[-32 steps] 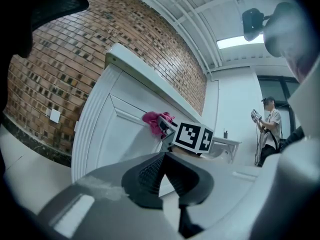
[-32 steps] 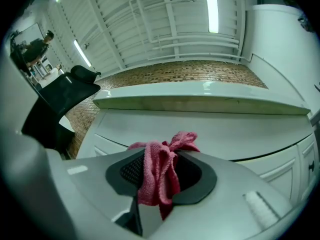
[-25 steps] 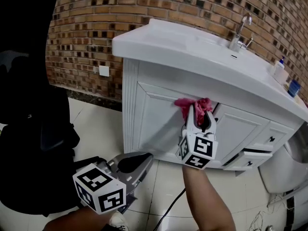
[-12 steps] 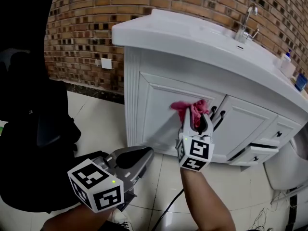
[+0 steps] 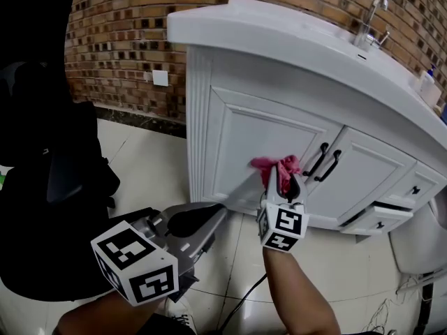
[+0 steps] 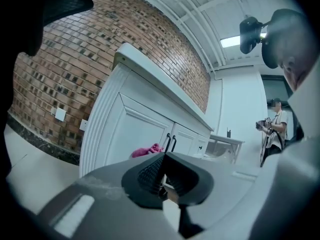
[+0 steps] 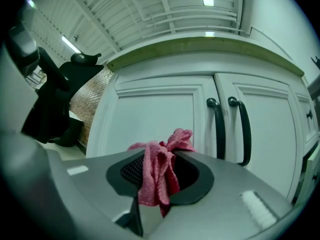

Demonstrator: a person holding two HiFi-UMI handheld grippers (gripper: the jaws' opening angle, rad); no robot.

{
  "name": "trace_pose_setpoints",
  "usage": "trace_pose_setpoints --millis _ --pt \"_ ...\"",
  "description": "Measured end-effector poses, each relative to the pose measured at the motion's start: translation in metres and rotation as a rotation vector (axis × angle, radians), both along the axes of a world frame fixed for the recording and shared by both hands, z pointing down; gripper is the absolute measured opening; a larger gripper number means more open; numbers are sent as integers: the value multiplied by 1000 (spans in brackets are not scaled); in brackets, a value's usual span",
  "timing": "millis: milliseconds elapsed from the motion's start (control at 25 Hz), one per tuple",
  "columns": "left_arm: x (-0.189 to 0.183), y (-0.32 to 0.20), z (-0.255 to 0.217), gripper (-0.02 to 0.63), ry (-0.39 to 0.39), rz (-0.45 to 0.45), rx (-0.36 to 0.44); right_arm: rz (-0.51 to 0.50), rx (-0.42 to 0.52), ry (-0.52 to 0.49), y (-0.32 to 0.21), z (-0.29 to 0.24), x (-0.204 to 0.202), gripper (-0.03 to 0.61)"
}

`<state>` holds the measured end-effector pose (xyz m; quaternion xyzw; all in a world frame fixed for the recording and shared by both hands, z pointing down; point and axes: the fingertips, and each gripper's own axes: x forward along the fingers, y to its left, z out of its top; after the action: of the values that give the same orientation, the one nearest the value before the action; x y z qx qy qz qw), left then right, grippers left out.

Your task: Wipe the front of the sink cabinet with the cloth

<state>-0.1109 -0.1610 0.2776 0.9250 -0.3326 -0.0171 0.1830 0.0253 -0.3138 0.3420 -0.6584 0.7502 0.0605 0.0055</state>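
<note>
My right gripper [image 5: 283, 181], at the centre of the head view, clamps the pink cloth [image 5: 272, 165] against the left door of the white sink cabinet [image 5: 209, 117], just left of the black handles [image 5: 323, 162]. My left gripper [image 5: 207, 218], at lower left, has its jaws together on nothing.

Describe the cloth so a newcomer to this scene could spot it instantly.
On the white sink cabinet against the brick wall, look at the leftmost door, just left of the paired black handles. There the right gripper holds a crumpled pink cloth at the panel, the only soft, brightly coloured thing on the white front.
</note>
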Motion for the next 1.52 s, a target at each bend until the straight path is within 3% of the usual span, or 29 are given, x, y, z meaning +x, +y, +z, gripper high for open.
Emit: trace_pose_setpoints --millis 800,1240,1520 --pt "-15 -6 21 6 -48 -18 -37 -15 -272 -19 -2 161 -11 105" --pt "-21 -4 34 6 -88 -30 -57 -24 -378 -70 -2 220 -14 100" --pt "-25 -3 39 6 -112 -34 -67 -24 -388 -71 -3 225 -14 97"
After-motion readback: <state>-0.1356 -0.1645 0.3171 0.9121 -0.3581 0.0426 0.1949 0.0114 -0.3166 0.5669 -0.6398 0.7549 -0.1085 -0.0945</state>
